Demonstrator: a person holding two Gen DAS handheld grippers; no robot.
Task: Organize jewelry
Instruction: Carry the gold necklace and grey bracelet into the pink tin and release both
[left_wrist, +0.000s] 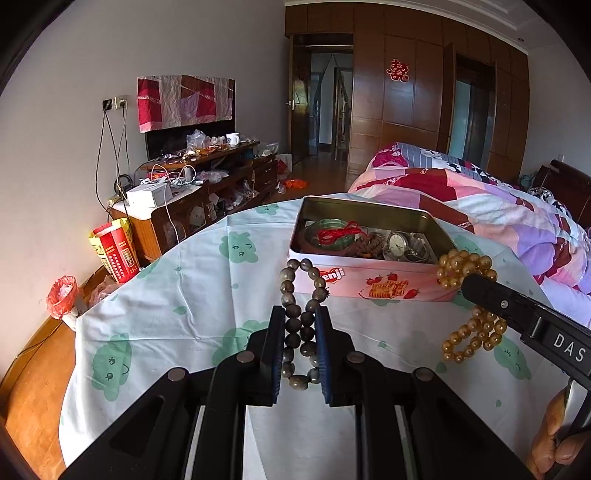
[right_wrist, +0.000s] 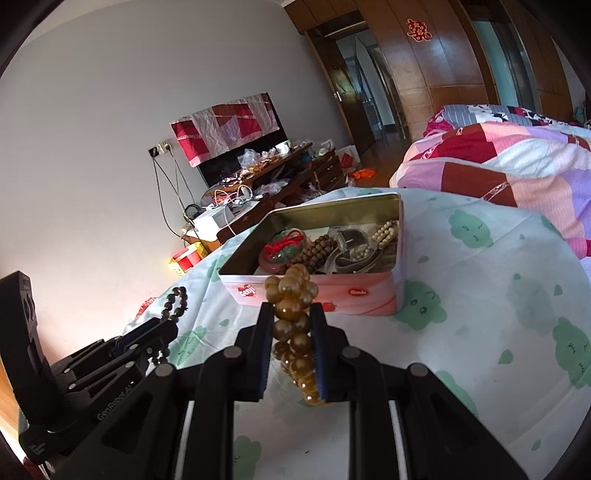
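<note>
Two bracelets are off the worktop at once, one in each of my tongs. My left tongs (left_wrist: 300, 325) pinch a loop of dull grey-brown oval seed beads (left_wrist: 303, 317), which stands up past the tips with its top against the near wall of the open pink biscuit tin (left_wrist: 373, 286) at twelve o'clock. My right tongs (right_wrist: 289, 332) are pressed onto a bunched strand of glossy amber-gold round beads (right_wrist: 291, 314), part spilling above the tips and part hanging below, just short of the tin's near rim.

Inside the tin already lie a green bangle tied with red cord (right_wrist: 286, 247), a coil of small brown wooden beads (right_wrist: 320, 252), a round-faced wristwatch (left_wrist: 397, 242) and a strand of pale beads (right_wrist: 388, 229) at the far right corner.

As I judge it, the step in hand is carrying both bracelets over the rim and setting them in. To do it well I should lift each clear of the tin's wall so that no hanging loop catches the metal edge, and take one at a time so the tongs do not cross. I aim the amber strand at the open near side at five o'clock and the seed loop at seven o'clock, and let go only once the beads rest on the contents rather than dropping them.

The white cloth with green bear prints (right_wrist: 480, 332) is loose and could drag if I snag it.
</note>
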